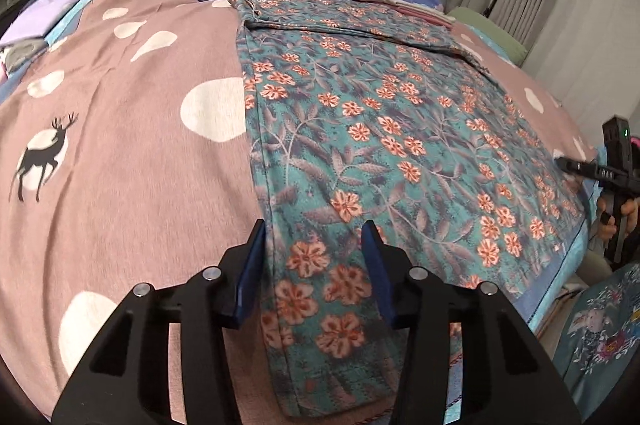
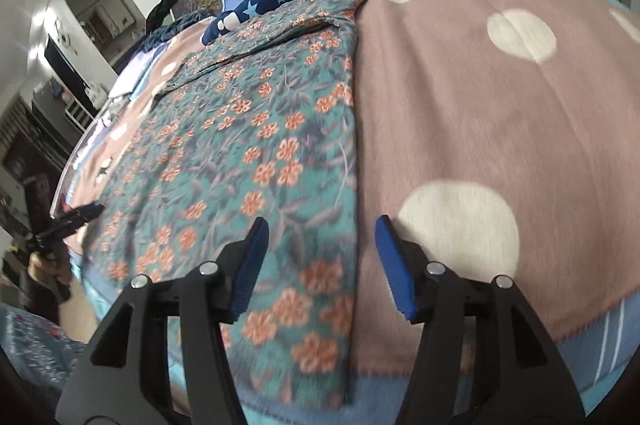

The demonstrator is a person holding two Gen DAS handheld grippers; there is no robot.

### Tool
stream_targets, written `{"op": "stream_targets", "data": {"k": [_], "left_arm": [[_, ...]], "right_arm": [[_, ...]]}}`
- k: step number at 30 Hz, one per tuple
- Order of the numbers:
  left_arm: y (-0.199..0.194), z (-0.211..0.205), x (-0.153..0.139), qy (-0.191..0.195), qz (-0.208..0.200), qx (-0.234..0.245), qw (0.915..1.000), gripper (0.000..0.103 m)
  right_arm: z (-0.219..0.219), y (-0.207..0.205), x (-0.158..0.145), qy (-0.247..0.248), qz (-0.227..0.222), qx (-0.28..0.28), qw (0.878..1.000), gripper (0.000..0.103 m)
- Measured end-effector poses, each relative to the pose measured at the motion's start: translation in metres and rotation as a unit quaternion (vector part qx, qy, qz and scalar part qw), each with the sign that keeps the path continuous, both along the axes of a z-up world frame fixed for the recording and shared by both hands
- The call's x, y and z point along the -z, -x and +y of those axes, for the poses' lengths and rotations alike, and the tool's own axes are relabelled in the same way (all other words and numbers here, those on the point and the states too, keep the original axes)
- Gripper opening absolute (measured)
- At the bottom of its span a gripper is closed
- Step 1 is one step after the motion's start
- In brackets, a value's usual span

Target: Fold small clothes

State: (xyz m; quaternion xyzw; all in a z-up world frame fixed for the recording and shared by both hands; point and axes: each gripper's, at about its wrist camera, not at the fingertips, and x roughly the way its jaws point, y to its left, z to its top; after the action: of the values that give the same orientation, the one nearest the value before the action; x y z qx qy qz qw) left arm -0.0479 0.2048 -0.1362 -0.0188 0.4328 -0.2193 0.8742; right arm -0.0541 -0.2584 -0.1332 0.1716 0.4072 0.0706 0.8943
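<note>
Both tongs are gaping wide and empty as I'm hovering the left gripper (image 1: 314, 237) and right gripper (image 2: 320, 233) over the floral garment's (image 1: 380, 129) 6 o'clock corners on the pink bedspread (image 1: 140, 145), readying a fold toward 12.

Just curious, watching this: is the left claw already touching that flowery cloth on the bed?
Cannot tell. In the left wrist view the left gripper is open, its blue pads straddling the floral garment near its edge, but whether the tips press on it or hover above is unclear.
</note>
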Motion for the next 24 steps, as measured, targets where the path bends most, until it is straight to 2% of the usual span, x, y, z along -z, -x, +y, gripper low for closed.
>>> {"op": "stream_targets", "data": {"k": [1, 4, 6, 9, 11, 13, 15, 18, 21, 24], "left_arm": [[0.0, 0.001, 0.0, 0.007, 0.003, -0.003, 1.0, 0.049], [0.002, 0.001, 0.0, 0.024, 0.011, 0.007, 0.9996, 0.06], [0.0, -0.006, 0.002, 0.01, 0.008, 0.02, 0.9997, 0.067], [-0.012, -0.016, 0.003, 0.006, -0.001, 0.03, 0.9995, 0.07], [-0.022, -0.018, 0.004, 0.01, -0.003, 0.033, 0.9994, 0.07], [-0.025, -0.019, 0.003, 0.013, -0.003, 0.033, 0.9994, 0.068], [-0.018, -0.019, 0.002, -0.003, -0.009, 0.036, 0.9993, 0.054], [0.001, -0.008, 0.001, 0.01, -0.004, 0.043, 0.999, 0.045], [0.012, -0.001, 0.003, 0.024, -0.004, 0.042, 0.9988, 0.045], [0.002, -0.003, 0.006, 0.04, -0.007, 0.041, 0.9983, 0.052]], "right_arm": [[0.0, 0.003, 0.0, -0.004, 0.002, -0.001, 1.0, 0.057], [0.003, 0.014, 0.001, 0.003, 0.007, -0.01, 1.0, 0.057], [0.003, 0.013, 0.003, 0.004, 0.007, -0.015, 1.0, 0.057], [-0.001, -0.006, 0.006, -0.019, -0.003, -0.022, 1.0, 0.057], [-0.008, -0.02, 0.008, -0.049, -0.01, -0.027, 0.998, 0.056], [-0.016, -0.03, 0.01, -0.082, -0.009, -0.025, 0.996, 0.05], [-0.021, -0.028, 0.011, -0.096, -0.004, -0.017, 0.995, 0.04], [-0.022, -0.009, 0.013, -0.105, -0.002, -0.029, 0.994, 0.039], [-0.017, 0.007, 0.014, -0.108, -0.008, -0.036, 0.993, 0.042], [-0.012, 0.003, 0.013, -0.112, -0.017, -0.039, 0.993, 0.046]]}}
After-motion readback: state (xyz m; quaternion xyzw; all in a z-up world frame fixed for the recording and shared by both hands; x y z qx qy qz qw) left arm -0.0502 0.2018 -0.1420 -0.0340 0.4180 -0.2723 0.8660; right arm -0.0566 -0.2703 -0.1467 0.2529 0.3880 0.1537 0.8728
